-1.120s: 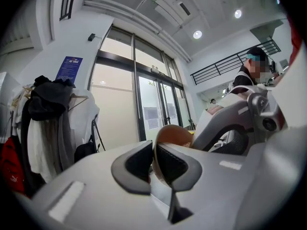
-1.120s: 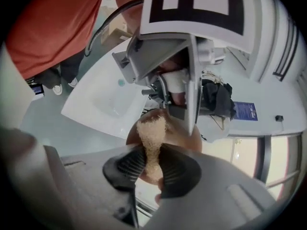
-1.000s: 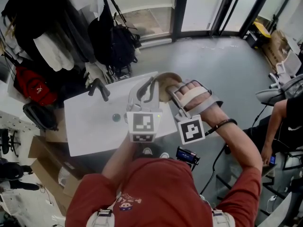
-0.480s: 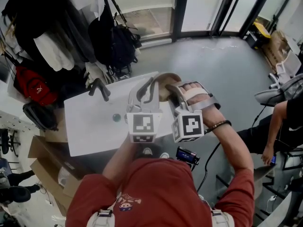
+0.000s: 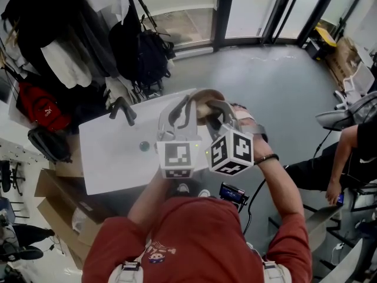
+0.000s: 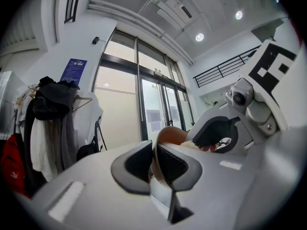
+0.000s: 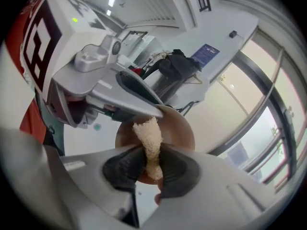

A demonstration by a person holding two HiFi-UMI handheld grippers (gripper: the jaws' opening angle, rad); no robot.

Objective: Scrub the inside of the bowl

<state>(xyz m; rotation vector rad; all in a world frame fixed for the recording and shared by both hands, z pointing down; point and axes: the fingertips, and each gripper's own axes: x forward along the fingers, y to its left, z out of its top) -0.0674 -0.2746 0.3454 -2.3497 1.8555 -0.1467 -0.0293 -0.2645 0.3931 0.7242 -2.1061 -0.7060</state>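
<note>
In the head view a tan bowl (image 5: pixel 205 98) is held tilted above the white sink (image 5: pixel 112 158). My left gripper (image 5: pixel 184 107) is shut on the bowl's rim; in the left gripper view the rim (image 6: pixel 169 134) runs between its dark pads. My right gripper (image 5: pixel 215 113) sits close beside it on the right, shut on a pale, rough scrub sponge (image 7: pixel 149 139). In the right gripper view (image 7: pixel 152 169) the sponge's tip lies against the inside of the bowl (image 7: pixel 178 128). The left gripper's body fills that view's upper left.
The sink has a dark faucet (image 5: pixel 124 111) at its back left and a drain (image 5: pixel 144 147). Coats, a black backpack (image 5: pixel 147 52) and a red bag (image 5: pixel 38 108) hang to the left. Cardboard boxes (image 5: pixel 56 202) stand lower left. A seated person (image 5: pixel 353 152) is at the right.
My right gripper has rolled and shifted left toward the left gripper, its marker cube turning. The bowl and the left gripper have stayed put.
</note>
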